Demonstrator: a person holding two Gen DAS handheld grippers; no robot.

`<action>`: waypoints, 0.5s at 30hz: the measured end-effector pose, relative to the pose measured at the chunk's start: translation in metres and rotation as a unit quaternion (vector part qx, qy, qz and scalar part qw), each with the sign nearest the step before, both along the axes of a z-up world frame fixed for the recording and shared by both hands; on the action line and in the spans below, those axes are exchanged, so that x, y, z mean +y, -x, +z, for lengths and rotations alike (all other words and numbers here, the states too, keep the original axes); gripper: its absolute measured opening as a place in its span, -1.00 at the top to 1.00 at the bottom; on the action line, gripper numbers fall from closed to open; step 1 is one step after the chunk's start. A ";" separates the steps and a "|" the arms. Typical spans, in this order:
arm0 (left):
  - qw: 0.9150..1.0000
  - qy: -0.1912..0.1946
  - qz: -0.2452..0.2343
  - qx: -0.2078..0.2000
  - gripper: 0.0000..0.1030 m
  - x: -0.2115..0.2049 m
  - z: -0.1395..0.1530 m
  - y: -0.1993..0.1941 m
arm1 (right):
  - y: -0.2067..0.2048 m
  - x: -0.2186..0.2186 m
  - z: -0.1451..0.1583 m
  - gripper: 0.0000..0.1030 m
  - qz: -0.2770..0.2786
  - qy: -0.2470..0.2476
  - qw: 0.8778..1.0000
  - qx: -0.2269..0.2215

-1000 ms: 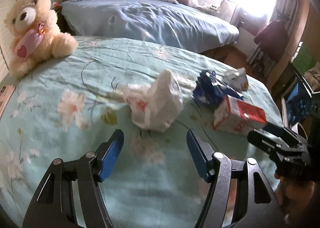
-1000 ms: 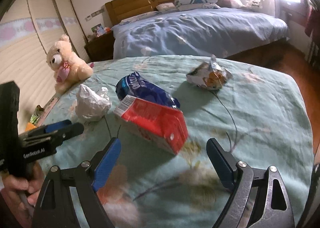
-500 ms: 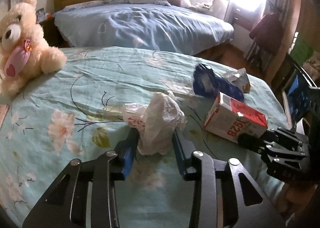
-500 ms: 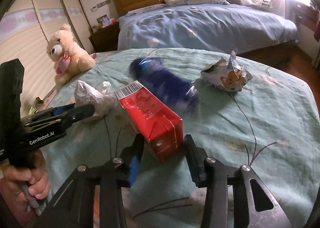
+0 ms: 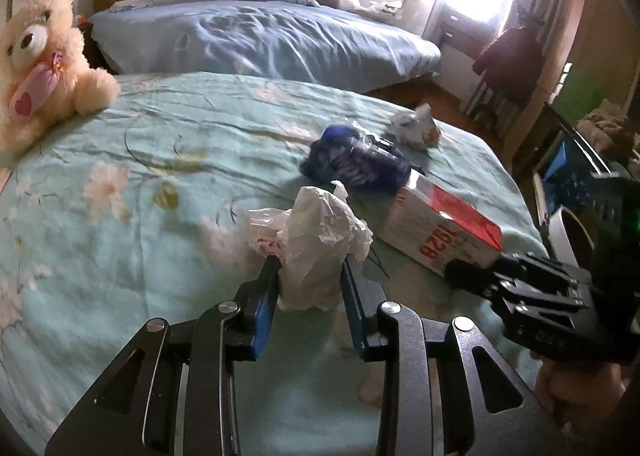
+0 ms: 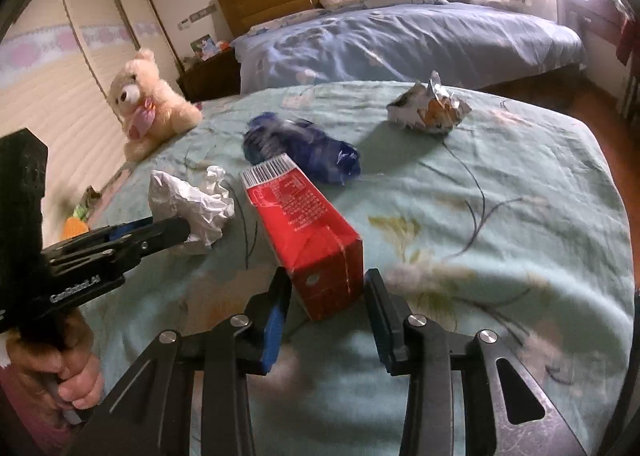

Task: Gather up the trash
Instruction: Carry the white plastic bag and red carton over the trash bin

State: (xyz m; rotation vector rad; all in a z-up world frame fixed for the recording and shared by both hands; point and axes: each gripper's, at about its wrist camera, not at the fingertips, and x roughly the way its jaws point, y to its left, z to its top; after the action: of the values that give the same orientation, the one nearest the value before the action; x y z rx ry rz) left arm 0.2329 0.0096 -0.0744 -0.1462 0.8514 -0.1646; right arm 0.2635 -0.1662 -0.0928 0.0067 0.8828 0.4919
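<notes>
Grippers clamping trash for pickup: left gripper (image 5: 310,276) pinching crumpled plastic bag (image 5: 316,232); right gripper (image 6: 326,288) squeezing red carton (image 6: 304,216) beside it.

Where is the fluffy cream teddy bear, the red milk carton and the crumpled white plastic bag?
fluffy cream teddy bear (image 6: 138,96), right wrist view, face.
red milk carton (image 6: 308,224), right wrist view, red side.
crumpled white plastic bag (image 5: 316,240), left wrist view, middle.

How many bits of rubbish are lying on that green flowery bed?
4: a white plastic bag between the left gripper's fingers, a red carton between the right gripper's, a blue wrapper behind the carton, a crumpled foil packet farthest back. Others could lie outside view.
</notes>
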 end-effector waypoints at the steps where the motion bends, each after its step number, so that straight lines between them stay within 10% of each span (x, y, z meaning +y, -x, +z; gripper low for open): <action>1: 1.000 -0.002 -0.001 0.000 0.43 -0.001 0.000 0.001 | 0.001 0.001 0.000 0.22 0.000 0.003 1.000 -0.001; 12: 1.000 -0.004 -0.013 -0.001 0.43 -0.007 0.007 0.017 | -0.012 0.014 0.001 0.02 0.012 -0.001 1.000 -0.003; 15: 1.000 -0.006 -0.020 -0.004 0.43 -0.013 0.010 0.022 | -0.006 0.016 0.003 0.25 0.015 -0.008 1.000 -0.009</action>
State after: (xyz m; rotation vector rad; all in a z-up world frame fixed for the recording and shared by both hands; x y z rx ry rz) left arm 0.2107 -0.0035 -0.0649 -0.1184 0.8482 -0.1974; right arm 0.2691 -0.1501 -0.0896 0.0039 0.8625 0.5276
